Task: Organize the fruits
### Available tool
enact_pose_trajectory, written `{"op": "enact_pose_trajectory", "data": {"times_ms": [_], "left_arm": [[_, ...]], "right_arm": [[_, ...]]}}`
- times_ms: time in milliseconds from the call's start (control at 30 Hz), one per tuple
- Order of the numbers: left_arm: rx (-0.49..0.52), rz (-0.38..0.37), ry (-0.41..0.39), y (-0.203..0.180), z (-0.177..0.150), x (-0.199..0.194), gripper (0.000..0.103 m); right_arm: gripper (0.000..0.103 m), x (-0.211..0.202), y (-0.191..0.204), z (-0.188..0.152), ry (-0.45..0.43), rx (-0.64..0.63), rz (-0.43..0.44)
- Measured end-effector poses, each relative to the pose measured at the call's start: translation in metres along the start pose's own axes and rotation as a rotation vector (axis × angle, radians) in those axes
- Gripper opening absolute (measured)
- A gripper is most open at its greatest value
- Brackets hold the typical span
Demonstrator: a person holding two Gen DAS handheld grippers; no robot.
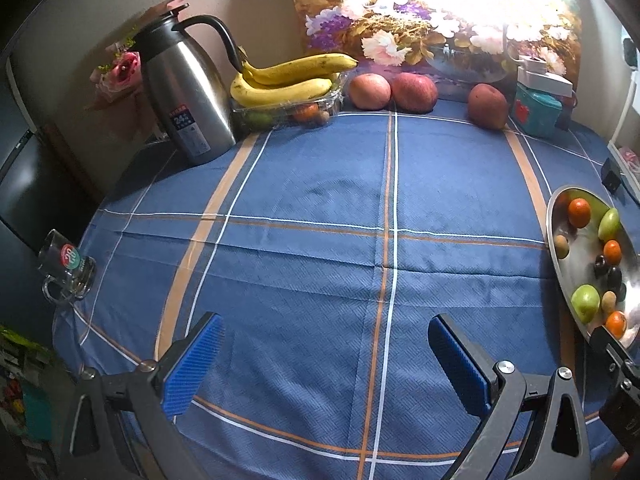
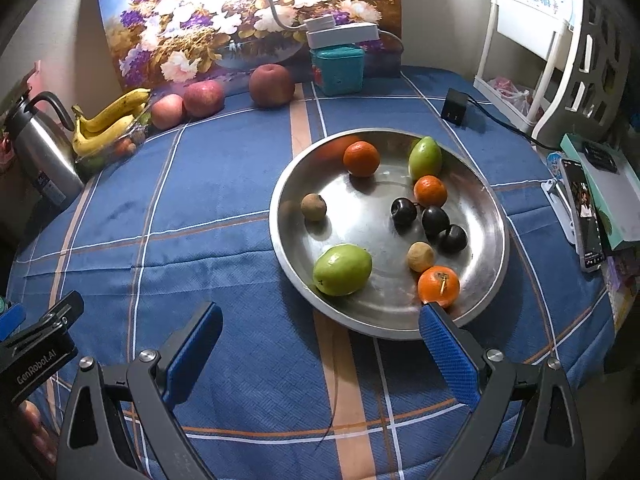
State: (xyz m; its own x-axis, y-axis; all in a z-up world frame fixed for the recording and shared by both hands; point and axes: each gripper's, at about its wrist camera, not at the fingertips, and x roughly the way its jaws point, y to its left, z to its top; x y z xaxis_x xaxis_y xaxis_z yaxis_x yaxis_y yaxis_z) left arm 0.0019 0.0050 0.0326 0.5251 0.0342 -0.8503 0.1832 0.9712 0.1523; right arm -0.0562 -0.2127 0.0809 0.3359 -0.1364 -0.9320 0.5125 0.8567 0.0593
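Steel bowl (image 2: 486, 216) on my counter (image 2: 224, 248): three oranges, two green fruits, three dark plums (image 2: 434, 218), two small brown fruits. Far edge: bananas (image 1: 286, 78) atop a clear tray, three apples (image 1: 414, 92), steel jug (image 1: 186, 92). My left gripper (image 1: 324, 354) and right gripper (image 2: 320, 340): fingers spread wide, holding nothing.

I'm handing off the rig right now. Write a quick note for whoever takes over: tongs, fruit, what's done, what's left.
Left tongs: open, empty, over bare blue plaid tablecloth.
Right tongs: open, empty, at the near rim of the round steel bowl.
In bowl: three oranges, two green fruits, three dark plums, two small brown fruits.
Still at the far edge: yellow bananas on a clear tray, three red apples.
Left: probably sorting these; nothing gripped yet.
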Motion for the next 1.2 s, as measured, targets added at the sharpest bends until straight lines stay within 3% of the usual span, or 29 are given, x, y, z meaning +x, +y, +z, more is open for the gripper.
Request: {"op": "enact_pose_trajectory", "data": {"times_ms": [1200], "left_arm": [[0.029,0.001,0.016,-0.0068,-0.0021,0.0024,0.103]], "right_arm": [[0.099,0.0045,0.0049,-0.001,0.022,-0.019,0.007]]}}
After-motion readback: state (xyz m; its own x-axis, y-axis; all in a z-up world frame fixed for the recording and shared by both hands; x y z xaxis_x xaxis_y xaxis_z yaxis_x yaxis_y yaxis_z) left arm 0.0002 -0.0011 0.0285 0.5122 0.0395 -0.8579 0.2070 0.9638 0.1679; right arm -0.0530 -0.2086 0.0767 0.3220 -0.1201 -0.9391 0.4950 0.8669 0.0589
